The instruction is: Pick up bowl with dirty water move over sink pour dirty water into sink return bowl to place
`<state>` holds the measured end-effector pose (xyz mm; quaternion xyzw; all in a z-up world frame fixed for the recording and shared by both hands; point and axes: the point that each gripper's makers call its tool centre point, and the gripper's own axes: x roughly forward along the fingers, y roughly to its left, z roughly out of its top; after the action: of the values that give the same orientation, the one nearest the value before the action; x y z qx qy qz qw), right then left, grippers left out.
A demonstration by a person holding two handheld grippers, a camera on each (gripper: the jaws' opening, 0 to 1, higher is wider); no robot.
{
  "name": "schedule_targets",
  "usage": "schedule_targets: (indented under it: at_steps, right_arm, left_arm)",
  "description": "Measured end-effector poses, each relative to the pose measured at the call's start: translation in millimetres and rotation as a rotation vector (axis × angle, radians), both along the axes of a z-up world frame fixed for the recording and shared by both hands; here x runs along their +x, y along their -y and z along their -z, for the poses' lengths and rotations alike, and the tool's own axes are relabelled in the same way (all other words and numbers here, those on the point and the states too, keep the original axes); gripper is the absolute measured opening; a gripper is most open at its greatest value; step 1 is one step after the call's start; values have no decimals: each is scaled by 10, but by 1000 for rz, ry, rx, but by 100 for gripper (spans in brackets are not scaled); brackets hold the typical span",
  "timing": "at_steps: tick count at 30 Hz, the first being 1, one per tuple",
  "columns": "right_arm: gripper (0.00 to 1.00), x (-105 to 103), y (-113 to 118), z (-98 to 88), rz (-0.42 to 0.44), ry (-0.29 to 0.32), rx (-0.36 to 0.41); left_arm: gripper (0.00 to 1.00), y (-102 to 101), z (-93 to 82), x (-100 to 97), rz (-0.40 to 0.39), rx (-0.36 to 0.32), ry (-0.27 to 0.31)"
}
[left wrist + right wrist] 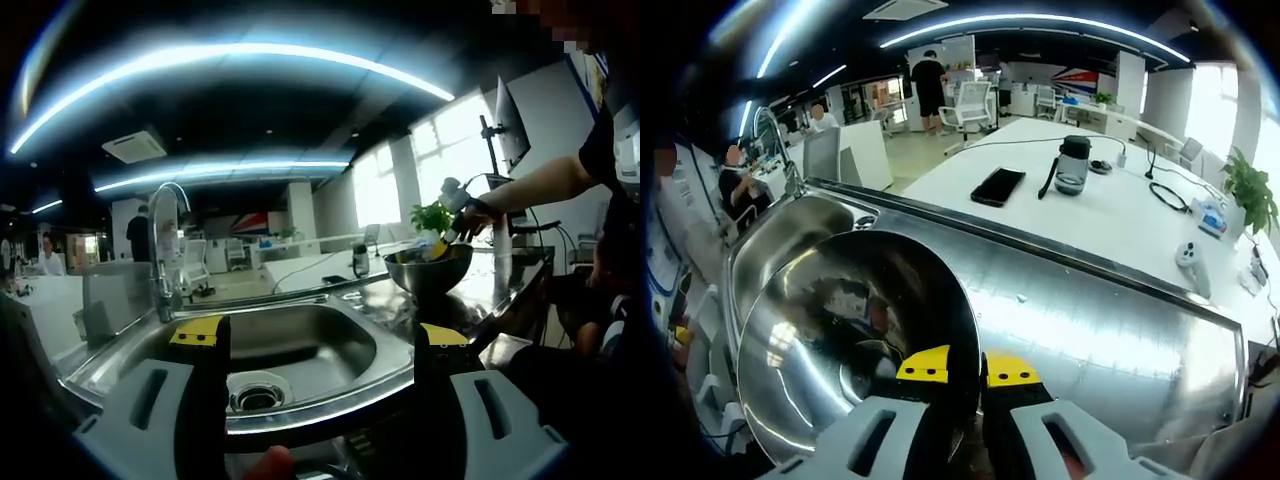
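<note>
A steel bowl [840, 340] is held by its rim, with my right gripper [965, 368] shut on the edge, one yellow-tipped jaw inside and one outside. In the left gripper view the same bowl [430, 266] hangs above the counter, right of the sink [300, 340], with the right gripper [447, 238] and a person's hand over it. I cannot make out what is inside the bowl. My left gripper [320, 335] stands open before the sink basin, with nothing between its jaws. The sink [790, 235] lies left of the bowl in the right gripper view.
A curved faucet [165, 240] rises at the sink's back left. A steel drainboard [1090, 320] stretches right of the bowl. Behind it, a white table carries a phone [997, 186], a bottle [1072, 165] and cables. A potted plant [432, 216] stands by the window.
</note>
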<state>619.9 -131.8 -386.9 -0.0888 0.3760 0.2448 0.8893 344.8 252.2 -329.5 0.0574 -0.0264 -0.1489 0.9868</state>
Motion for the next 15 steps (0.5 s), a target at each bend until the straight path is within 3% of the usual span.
schedule_targets:
  at_steps: [15]
  right_arm:
    - [1,36,13,23,26,-7,16]
  left_arm:
    - [75,-15,31,-9,-4,2,-7]
